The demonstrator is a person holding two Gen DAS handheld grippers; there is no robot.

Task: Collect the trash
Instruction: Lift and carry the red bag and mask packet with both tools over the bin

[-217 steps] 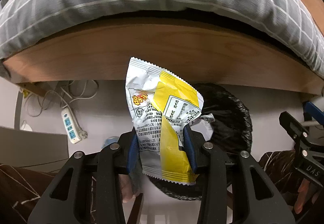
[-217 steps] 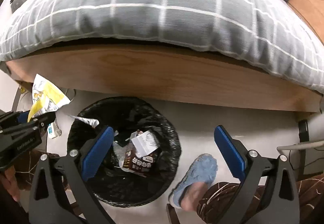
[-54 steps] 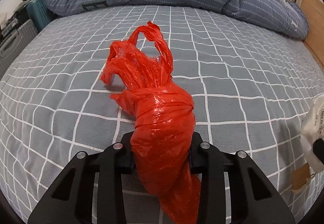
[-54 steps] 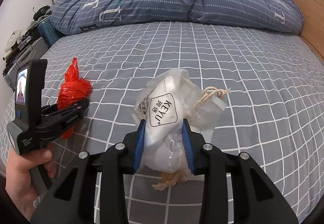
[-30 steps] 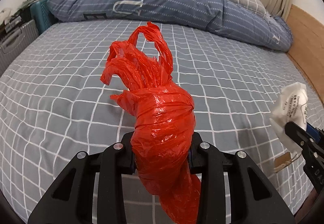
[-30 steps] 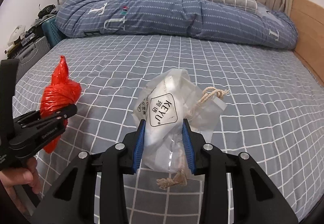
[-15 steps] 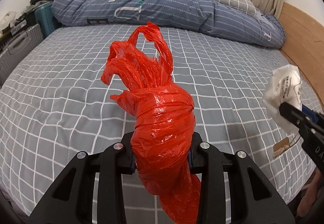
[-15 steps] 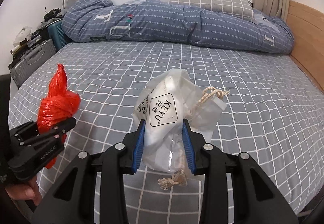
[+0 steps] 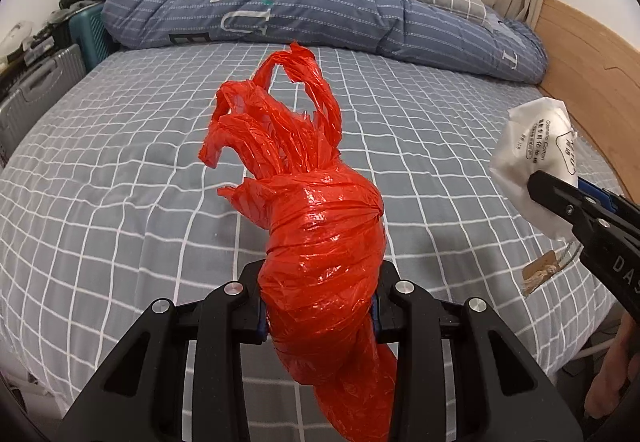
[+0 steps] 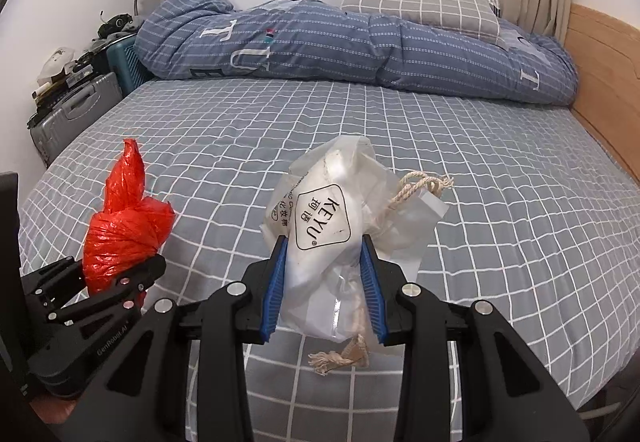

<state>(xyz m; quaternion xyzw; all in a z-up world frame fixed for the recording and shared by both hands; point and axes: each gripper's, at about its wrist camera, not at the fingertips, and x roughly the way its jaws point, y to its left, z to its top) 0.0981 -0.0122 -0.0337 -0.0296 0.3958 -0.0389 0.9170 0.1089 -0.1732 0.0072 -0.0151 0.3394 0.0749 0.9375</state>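
Left wrist view: left gripper [image 9: 318,312] is clamped on the red plastic bag [image 9: 316,242] at frame center; right gripper [image 10: 324,298] pinches the white KEYU bag [image 10: 332,238], both held above the bed [image 10: 520,202].

Duvet [image 10: 360,50] on bed [image 10: 500,202], rear

red plastic bag [image 9: 320,242], translucent white pouch [image 10: 324,238], grey white-checked bedsheet [image 10: 500,202]
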